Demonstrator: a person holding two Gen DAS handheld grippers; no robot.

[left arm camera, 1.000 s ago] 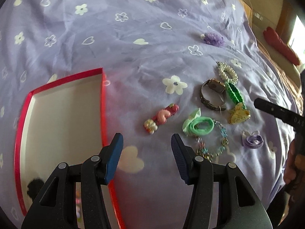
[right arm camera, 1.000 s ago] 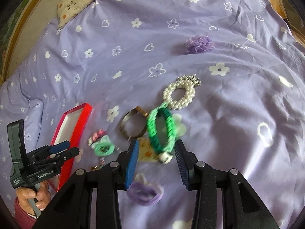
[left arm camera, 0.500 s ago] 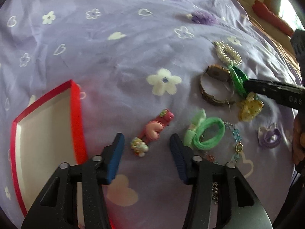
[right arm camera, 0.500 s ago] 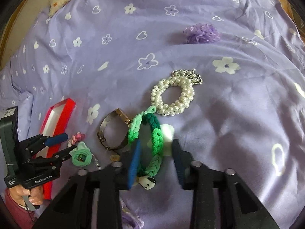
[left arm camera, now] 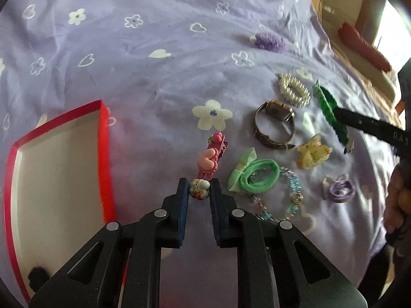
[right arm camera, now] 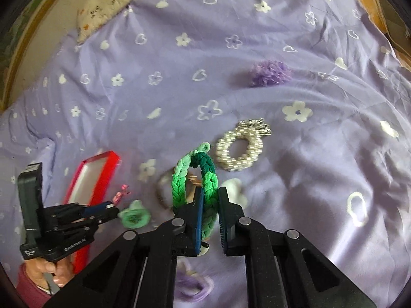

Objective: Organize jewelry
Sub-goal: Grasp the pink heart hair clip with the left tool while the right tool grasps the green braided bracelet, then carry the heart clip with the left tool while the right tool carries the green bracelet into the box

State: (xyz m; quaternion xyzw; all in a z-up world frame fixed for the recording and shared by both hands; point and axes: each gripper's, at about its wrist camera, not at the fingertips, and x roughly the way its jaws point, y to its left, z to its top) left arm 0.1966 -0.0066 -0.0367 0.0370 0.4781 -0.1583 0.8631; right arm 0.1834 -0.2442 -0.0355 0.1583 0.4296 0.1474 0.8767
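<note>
A pink hair clip (left arm camera: 208,160) with a heart and a small white charm lies on the purple bedspread. My left gripper (left arm camera: 199,187) has its jaws closing, and the pads press on the clip's white charm end. To its left stands the open red box (left arm camera: 104,154), white inside. In the right wrist view my right gripper (right arm camera: 208,195) has its jaws closing on one side of a green braided bracelet (right arm camera: 205,179), which stands up on edge between the pads. The left wrist view shows that bracelet (left arm camera: 327,105) at the right, pinched by a black finger (left arm camera: 364,124).
Around the clip lie a pearl bracelet (left arm camera: 294,89), a metal watch (left arm camera: 274,125), a mint hair tie (left arm camera: 254,177), a yellow clip (left arm camera: 312,152), a blue bead bracelet (left arm camera: 292,197) and a purple hair tie (left arm camera: 339,188). A purple pompom (right arm camera: 269,73) sits farther back.
Both pairs of jaws have narrowed. The left gripper came down onto the pink clip's charm end. The right gripper closed on the green bracelet, which now stands on edge.
</note>
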